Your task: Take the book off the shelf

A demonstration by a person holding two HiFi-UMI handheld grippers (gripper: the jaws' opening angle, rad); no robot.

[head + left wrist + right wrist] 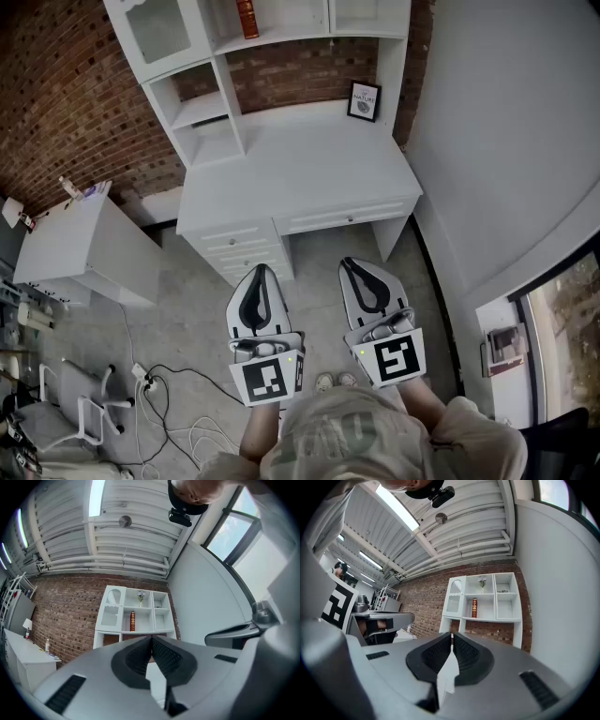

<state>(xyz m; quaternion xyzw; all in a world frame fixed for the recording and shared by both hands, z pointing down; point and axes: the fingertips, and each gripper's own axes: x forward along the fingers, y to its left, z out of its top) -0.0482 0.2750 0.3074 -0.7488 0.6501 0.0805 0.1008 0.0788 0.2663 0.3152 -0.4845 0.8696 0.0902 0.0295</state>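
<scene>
Both pairs of tongs were held low in front of the person, side by side and well short of the table (309, 178). The left tongs (262, 272) had their jaws pressed together with nothing between them. The right tongs (349, 264) were likewise closed and empty. The book (247, 17) stood upright on the shelf (281, 37), far ahead of and above both tongs, alone in a middle compartment. The reach looked not yet begun. The tongs tipped slightly upward toward the shelf, probably to line up on the spine, and would need to open before gripping it.
</scene>
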